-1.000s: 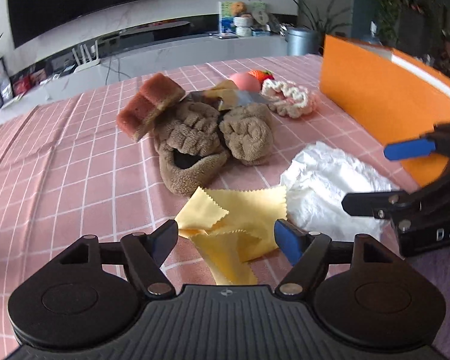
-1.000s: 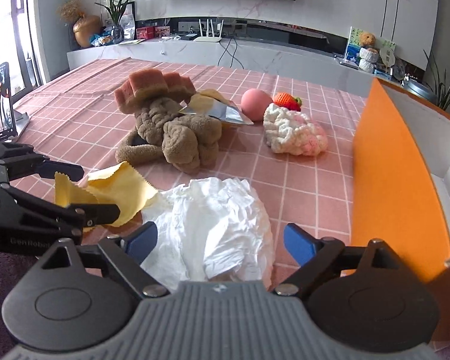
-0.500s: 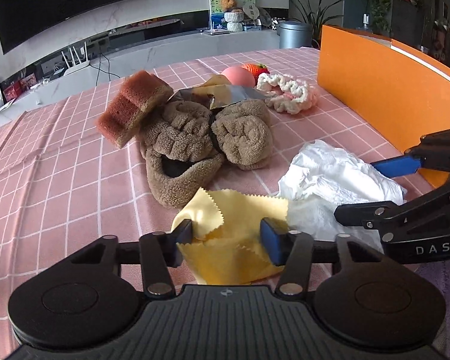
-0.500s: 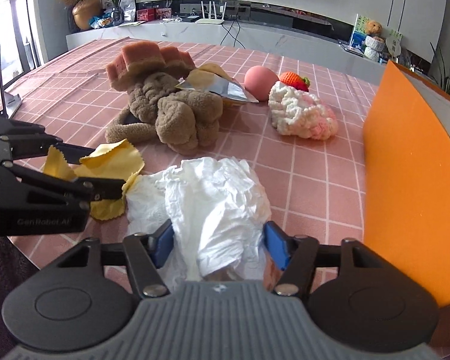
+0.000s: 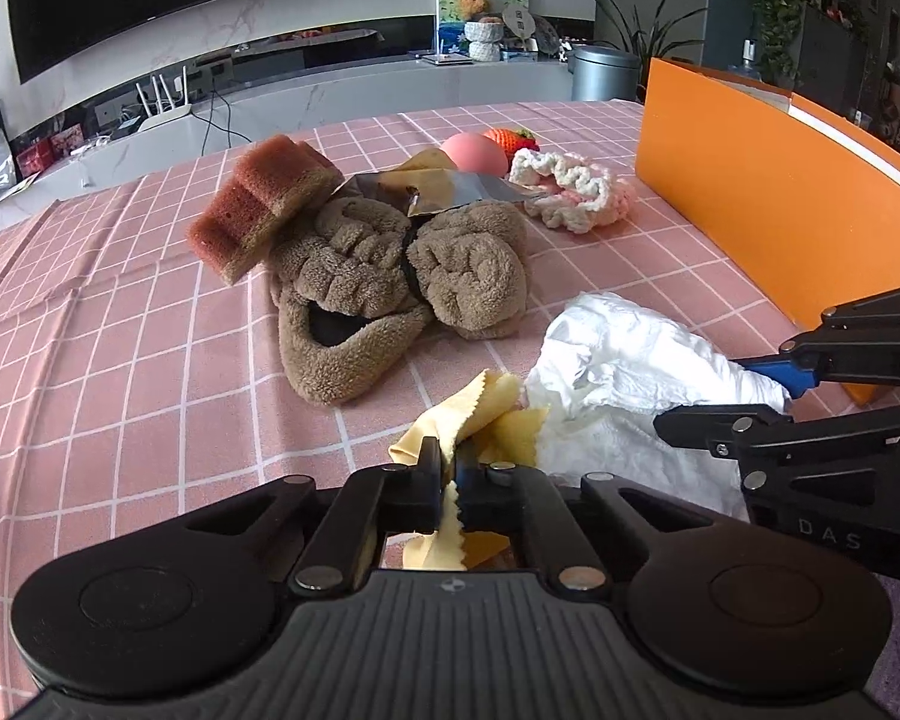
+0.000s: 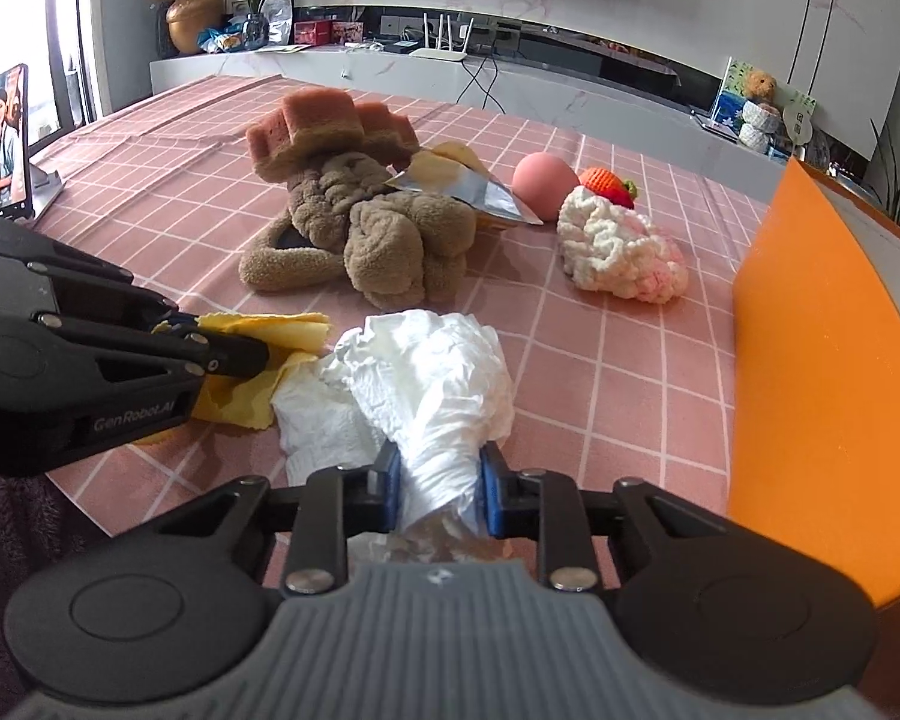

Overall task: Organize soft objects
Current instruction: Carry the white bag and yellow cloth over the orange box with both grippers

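The tall orange box (image 6: pixel 822 372) stands just right of your right gripper (image 6: pixel 438 495), which pinches the crumpled white plastic bag (image 6: pixel 432 378); farther left, your left gripper (image 5: pixel 448 480) clamps the yellow pinked-edge cloth (image 5: pixel 480 414).

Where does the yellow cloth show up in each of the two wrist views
Left wrist view: the yellow cloth sits bottom centre, pinched in the left gripper.
Right wrist view: the same cloth is at left of centre, held in the left gripper reaching in from the left edge.
Shared landmark: the crumpled white cloth lies right beside it in both.
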{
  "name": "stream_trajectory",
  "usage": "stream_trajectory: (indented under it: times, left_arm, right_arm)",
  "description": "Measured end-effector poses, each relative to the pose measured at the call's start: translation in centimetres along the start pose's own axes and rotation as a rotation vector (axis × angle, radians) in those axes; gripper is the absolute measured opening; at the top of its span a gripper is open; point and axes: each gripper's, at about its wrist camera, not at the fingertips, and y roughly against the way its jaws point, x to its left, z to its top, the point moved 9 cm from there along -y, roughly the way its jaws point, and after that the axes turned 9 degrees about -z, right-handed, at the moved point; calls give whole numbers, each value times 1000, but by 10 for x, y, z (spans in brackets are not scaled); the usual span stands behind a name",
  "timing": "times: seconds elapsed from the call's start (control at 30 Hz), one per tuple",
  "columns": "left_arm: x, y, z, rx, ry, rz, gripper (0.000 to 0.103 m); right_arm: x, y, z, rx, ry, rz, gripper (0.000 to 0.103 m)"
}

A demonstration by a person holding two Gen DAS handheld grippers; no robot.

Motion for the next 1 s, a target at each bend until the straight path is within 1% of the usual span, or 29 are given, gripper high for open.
stream_trajectory:
  times: [0.17,0.3,0.47,0.57,0.77,0.9,1.0]
  left_arm:
    - [-5,15,8,-37,6,5,4]
    - [-9,31,19,-74,26,1,4]
    - [-18,49,35,-119,55,-28,4]
    - [-29,59,48,-148,59,-55,4]
    - [-50,73,73,-192,58,-122,4]
    - [-70,73,93,-214,41,-171,4]
    - [-89,72,108,-231,12,-209,4]
  right_arm:
    - [-3,18,8,-51,0,-16,25]
    - [-14,39,17,-100,-14,-44,25]
    - [-33,69,30,-167,-45,-78,25]
    - [-47,87,37,-198,-71,-90,25]
    - [-83,115,44,-229,-139,-120,25]
    - [-109,134,46,-249,-156,-162,25]
    - [-133,142,45,-241,-179,-191,25]
